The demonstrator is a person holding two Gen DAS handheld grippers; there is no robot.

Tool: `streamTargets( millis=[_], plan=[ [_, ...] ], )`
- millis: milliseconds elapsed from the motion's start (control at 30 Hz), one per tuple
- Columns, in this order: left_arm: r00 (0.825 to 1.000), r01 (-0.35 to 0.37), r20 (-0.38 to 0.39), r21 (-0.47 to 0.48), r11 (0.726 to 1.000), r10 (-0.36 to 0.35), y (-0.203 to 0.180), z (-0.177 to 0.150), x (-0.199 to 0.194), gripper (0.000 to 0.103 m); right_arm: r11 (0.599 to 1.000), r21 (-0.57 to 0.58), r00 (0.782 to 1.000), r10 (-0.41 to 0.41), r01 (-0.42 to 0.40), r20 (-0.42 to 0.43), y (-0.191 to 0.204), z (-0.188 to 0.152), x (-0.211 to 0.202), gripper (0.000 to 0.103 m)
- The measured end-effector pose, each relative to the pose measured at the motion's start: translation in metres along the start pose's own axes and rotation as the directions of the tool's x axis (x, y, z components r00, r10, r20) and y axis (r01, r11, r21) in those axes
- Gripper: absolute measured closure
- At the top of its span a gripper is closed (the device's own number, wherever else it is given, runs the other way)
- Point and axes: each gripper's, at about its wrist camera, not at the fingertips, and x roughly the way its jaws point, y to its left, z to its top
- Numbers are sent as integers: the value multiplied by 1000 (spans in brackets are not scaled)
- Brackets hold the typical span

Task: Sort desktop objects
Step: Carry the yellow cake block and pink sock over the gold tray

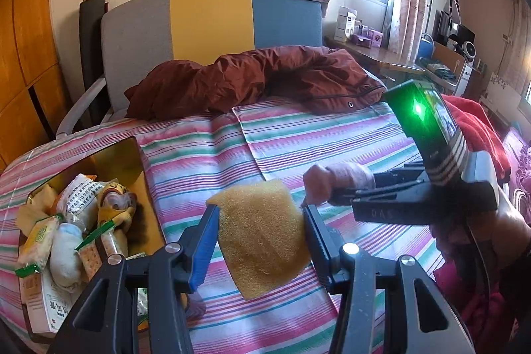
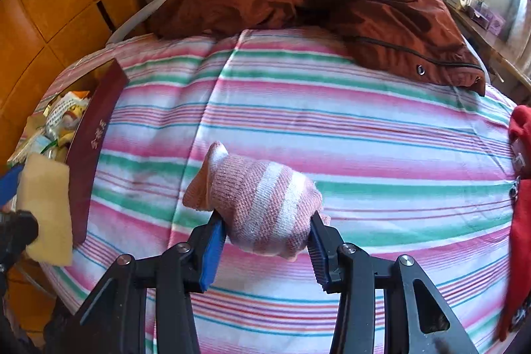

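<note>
A yellow sponge (image 1: 262, 236) hangs above the striped bedsheet, pinched between the pads of my left gripper (image 1: 262, 214). In the right wrist view the same sponge (image 2: 46, 204) shows at the far left, beside the box. A rolled pink-and-white striped sock (image 2: 262, 204) is clamped in my right gripper (image 2: 265, 221), held over the middle of the bed. From the left wrist view the right gripper (image 1: 315, 198) comes in from the right with that sock (image 1: 338, 179) at its tip.
An open gold-lined box (image 1: 132, 155) with a dark red outer wall (image 2: 93, 135) sits at the left, holding several snack packets and a rolled white cloth. A rust-brown jacket (image 2: 315, 2) lies along the far edge. Red clothing (image 2: 521, 188) is at the right.
</note>
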Motion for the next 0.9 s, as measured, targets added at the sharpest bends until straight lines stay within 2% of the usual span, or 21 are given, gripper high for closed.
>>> streamTargets(
  millis=[500,900],
  plan=[
    [1000,1,12,-6,1000,-1,6,-2,-10,52,999,-5,998,51,-52,-48,25,-26,4,57],
    [999,-30,23,-71,997,32,36,-8,-20,52,993,-30,994,112,-113,-10,61,-22,-9,57]
  ],
)
